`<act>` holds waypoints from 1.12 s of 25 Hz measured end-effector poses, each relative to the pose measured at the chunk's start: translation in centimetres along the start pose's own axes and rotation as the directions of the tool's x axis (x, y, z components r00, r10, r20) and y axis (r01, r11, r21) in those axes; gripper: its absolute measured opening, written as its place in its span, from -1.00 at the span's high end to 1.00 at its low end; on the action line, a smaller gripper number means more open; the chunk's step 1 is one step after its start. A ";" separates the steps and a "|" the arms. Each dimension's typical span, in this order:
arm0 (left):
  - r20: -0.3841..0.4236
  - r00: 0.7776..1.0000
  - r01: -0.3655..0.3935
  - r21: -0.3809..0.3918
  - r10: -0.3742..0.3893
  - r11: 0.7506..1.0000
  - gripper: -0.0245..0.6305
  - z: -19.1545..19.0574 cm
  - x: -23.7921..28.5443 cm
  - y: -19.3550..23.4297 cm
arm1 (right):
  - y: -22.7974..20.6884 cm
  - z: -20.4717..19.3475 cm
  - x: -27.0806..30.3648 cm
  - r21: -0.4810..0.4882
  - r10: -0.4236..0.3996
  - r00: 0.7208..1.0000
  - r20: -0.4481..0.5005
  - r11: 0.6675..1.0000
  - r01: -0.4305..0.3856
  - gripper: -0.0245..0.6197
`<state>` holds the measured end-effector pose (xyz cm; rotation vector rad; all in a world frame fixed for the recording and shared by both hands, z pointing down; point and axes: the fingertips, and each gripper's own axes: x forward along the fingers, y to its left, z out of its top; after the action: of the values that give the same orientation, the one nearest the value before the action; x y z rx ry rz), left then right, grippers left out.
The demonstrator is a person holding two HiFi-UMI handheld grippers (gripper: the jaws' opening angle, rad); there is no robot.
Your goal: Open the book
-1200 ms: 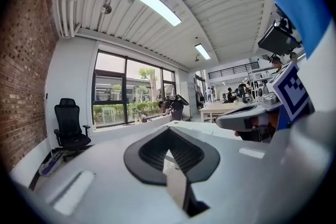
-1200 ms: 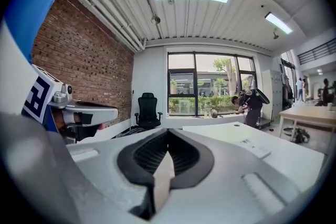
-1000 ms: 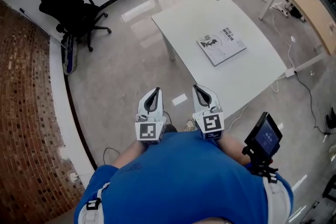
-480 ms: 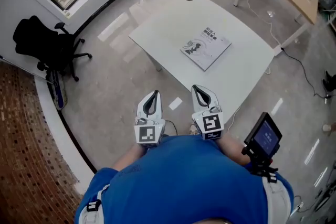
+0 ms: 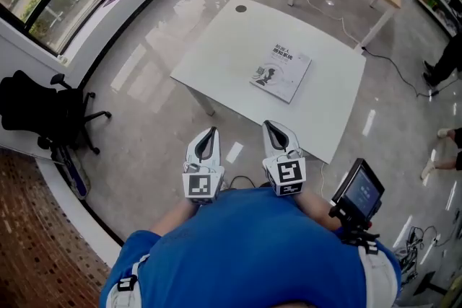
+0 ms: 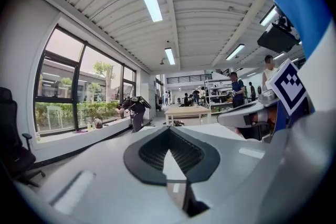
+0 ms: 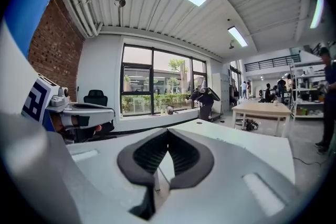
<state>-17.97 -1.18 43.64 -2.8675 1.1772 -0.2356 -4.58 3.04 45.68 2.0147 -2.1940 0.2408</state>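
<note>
The fingers (image 6: 149, 152) of the left gripper (image 5: 210, 135) meet at their tips with nothing between them. The right gripper (image 5: 271, 129) is pressed together in the same way, also empty. That fits a moment when there is nothing within reach to grasp. Both grippers are held side by side close to the person's blue shirt (image 5: 253, 249), pointing roughly level toward the white table (image 5: 216, 61). This looks like a carrying posture for the approach rather than a working one. The book (image 5: 281, 73) lies closed and flat, cover up, around the middle of the table toward its right side. It sits askew to the table's edges and well apart from both grippers, with open floor (image 5: 151, 133) and the near table edge between. Because it lies flat, opening it will probably mean getting a thin tip under the free edge of the cover, perhaps while the other gripper steadies the book. Narrow, closed tips would suit that job. Which side holds the spine is too small to tell from here, so the side to approach from is not yet clear.
</note>
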 end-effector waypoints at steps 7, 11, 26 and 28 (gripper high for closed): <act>0.024 0.989 0.145 -0.019 -0.144 0.989 0.90 0.3 -0.2 3.3 | 3.1 1.3 0.7 0.025 -0.157 0.988 -0.002 0.987 0.157 0.91; 0.030 0.973 0.228 -0.021 -0.227 0.973 0.91 0.4 -1.1 4.8 | 4.6 1.2 0.3 0.052 -0.249 0.969 -0.001 0.967 0.248 0.91; 0.015 0.914 0.405 -0.014 -0.405 0.914 0.91 0.6 6.3 2.2 | -0.4 0.2 0.5 0.128 -0.411 0.910 -0.058 0.901 0.415 0.91; 0.001 0.914 0.406 -0.020 -0.406 0.914 0.91 0.6 8.3 1.5 | -2.2 0.0 0.8 0.136 -0.417 0.907 -0.063 0.897 0.421 0.91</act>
<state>-13.16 -8.11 44.01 -3.0999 0.5688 -0.2371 -2.49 2.02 45.88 2.4796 -1.7042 0.3832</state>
